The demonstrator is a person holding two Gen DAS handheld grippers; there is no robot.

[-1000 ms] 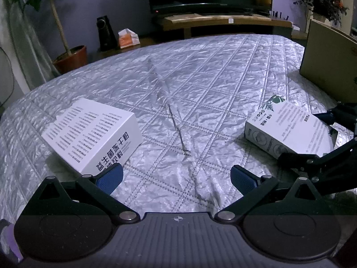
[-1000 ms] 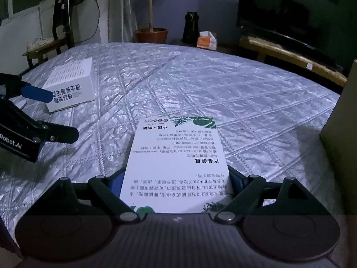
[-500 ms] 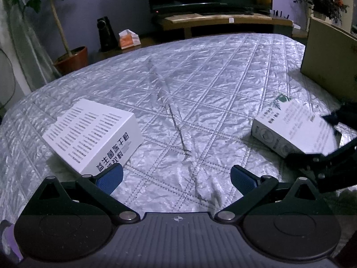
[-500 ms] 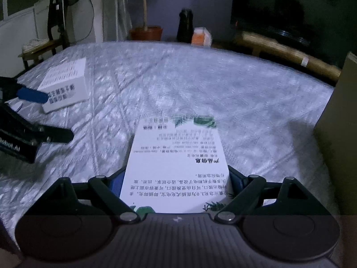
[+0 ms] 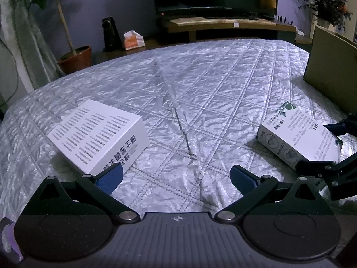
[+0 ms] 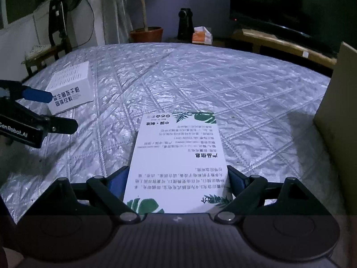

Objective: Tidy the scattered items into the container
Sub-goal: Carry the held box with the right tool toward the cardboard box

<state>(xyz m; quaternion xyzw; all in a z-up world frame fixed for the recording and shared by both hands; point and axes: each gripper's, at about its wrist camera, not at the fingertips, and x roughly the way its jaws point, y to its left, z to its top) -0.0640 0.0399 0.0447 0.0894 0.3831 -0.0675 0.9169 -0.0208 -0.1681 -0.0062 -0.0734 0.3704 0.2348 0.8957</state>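
Observation:
My right gripper (image 6: 177, 182) is shut on a white box with green leaf print (image 6: 178, 156) and holds it just above the quilt; the box also shows in the left wrist view (image 5: 296, 137), with the right gripper (image 5: 330, 145) around it. A larger white box with black text (image 5: 98, 136) lies on the quilt at the left, also in the right wrist view (image 6: 70, 93). My left gripper (image 5: 176, 177) is open and empty, its left pad next to that box. The brown cardboard container (image 5: 332, 73) stands at the right, also in the right wrist view (image 6: 339, 111).
A silver quilted cover (image 5: 200, 93) spans the bed. Beyond it are a potted plant (image 5: 75, 55), a dark speaker (image 5: 109, 34), an orange tissue box (image 5: 133, 40), a wooden TV bench (image 5: 223, 25) and a fan (image 6: 60, 11).
My right gripper has lifted the leaf-print box slightly and carried it to the right, toward the cardboard container. My left gripper and the large white box have stayed put.

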